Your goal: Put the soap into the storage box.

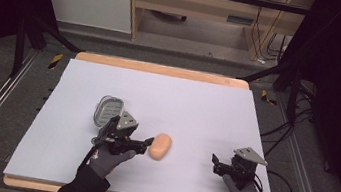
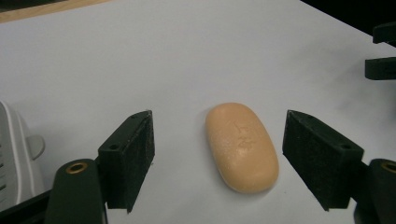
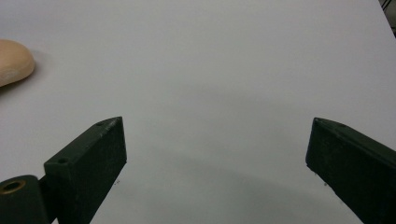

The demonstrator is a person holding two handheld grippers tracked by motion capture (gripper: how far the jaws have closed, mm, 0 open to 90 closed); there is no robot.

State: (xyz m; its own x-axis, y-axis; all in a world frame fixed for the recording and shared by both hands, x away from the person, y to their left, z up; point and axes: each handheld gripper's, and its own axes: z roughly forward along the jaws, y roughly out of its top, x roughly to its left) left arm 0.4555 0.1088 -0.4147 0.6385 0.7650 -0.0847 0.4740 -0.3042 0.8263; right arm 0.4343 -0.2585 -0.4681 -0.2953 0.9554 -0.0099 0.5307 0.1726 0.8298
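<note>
An oval peach bar of soap (image 1: 160,146) lies flat on the white table top (image 1: 182,103), near the front middle. My left gripper (image 1: 147,145) is open at the soap's left end. In the left gripper view the soap (image 2: 240,147) lies between the two black pads (image 2: 133,154), with a gap on each side and no contact. A grey soap dish (image 1: 107,110) stands just behind and left of that gripper, and its edge (image 2: 14,158) shows beside the left jaw. My right gripper (image 1: 215,164) rests open at the front right, holding nothing. From it the soap (image 3: 14,60) lies far off to the upper left.
The white sheet covers a wooden table with its back edge (image 1: 162,68) exposed. Dark floor, metal rails and cables (image 1: 279,136) surround it. The right gripper's jaws (image 2: 383,51) appear at the upper right of the left gripper view.
</note>
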